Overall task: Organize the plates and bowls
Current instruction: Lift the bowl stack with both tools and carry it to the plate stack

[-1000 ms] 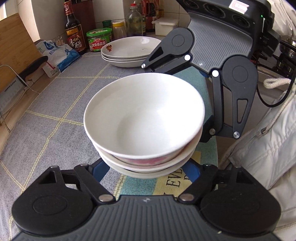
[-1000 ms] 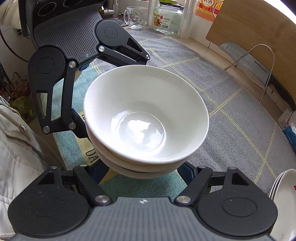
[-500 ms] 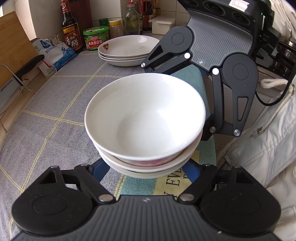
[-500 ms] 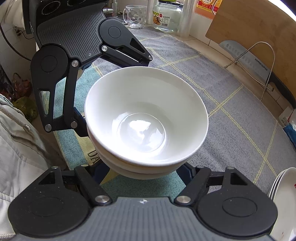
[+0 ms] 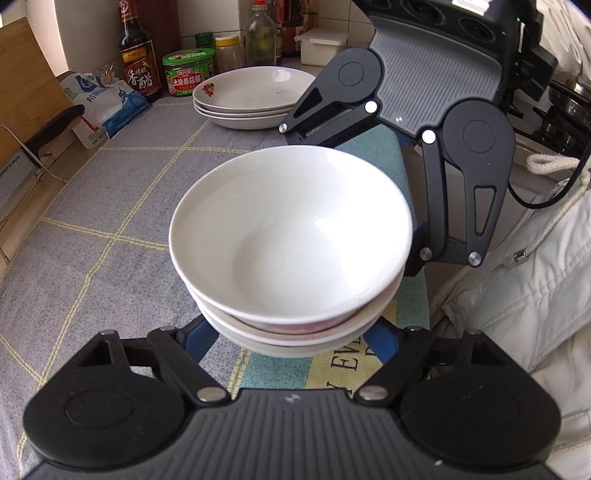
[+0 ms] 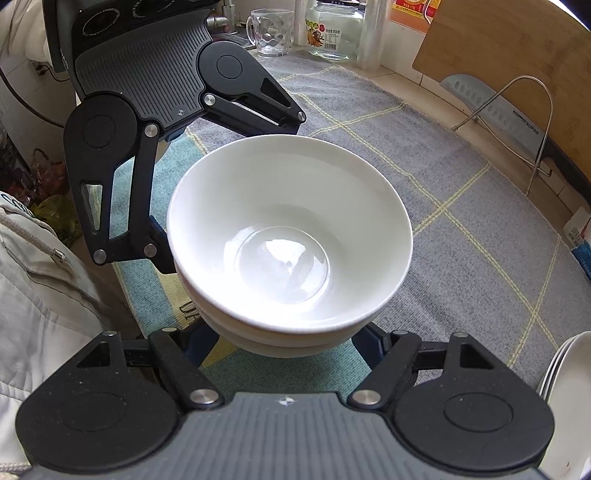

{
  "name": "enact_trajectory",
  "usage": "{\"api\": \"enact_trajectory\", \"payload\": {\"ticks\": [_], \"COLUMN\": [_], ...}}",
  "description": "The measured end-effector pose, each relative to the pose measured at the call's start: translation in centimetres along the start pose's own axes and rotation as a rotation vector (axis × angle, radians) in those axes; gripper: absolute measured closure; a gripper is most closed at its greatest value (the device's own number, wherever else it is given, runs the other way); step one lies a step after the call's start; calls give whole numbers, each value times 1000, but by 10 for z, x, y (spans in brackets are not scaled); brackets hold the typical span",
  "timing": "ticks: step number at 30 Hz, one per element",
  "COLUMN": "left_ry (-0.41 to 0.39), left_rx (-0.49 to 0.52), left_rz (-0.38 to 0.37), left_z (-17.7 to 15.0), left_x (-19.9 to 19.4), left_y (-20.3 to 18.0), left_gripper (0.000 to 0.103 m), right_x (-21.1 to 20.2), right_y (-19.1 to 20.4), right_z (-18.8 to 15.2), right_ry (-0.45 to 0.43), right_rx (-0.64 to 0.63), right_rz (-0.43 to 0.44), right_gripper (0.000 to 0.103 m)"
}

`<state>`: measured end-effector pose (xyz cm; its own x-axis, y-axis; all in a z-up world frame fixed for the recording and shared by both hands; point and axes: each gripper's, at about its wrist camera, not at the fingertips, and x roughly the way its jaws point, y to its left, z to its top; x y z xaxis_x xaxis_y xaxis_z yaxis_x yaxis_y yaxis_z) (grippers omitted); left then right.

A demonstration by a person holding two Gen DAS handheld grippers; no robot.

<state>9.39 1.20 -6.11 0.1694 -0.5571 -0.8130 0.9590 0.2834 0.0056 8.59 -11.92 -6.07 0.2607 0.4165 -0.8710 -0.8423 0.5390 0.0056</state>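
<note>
A stack of three nested white bowls [image 5: 291,243] fills the middle of both views [image 6: 288,240], seemingly held above the grey mat. My left gripper [image 5: 291,332] holds the stack from one side, its blue fingers spread wide against the bottom bowl. My right gripper [image 6: 288,336] holds it from the opposite side the same way. Each gripper shows in the other's view, behind the bowls. A stack of three white plates [image 5: 255,96] sits at the far end of the mat; its edge shows at the lower right of the right wrist view [image 6: 569,387].
A grey mat with yellow lines [image 5: 110,206] covers the counter. Bottles and jars [image 5: 188,72] and a salt bag [image 5: 107,103] stand behind the plates. A cleaver on a wire rack [image 6: 498,107], a cutting board [image 6: 517,44] and a glass mug [image 6: 271,33] line the wall.
The bowl stack and both grippers have moved together toward the plate stack, which now sits nearer and lower in the left wrist view. The grip is unchanged.
</note>
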Motion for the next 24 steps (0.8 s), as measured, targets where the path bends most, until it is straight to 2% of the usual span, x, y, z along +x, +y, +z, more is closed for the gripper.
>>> {"api": "enact_trajectory", "payload": {"ticks": [24], "left_ry": [-4], "left_rx": [26], "left_rz": [2], "left_z": [0], "left_x": [2], "left_y": [-1], "left_gripper": [17], "right_x": [0], "right_y": [12], "right_z": [-3], "right_ry": [-10], "right_rx": [-17], "right_rz": [-48], "right_gripper": [21]}}
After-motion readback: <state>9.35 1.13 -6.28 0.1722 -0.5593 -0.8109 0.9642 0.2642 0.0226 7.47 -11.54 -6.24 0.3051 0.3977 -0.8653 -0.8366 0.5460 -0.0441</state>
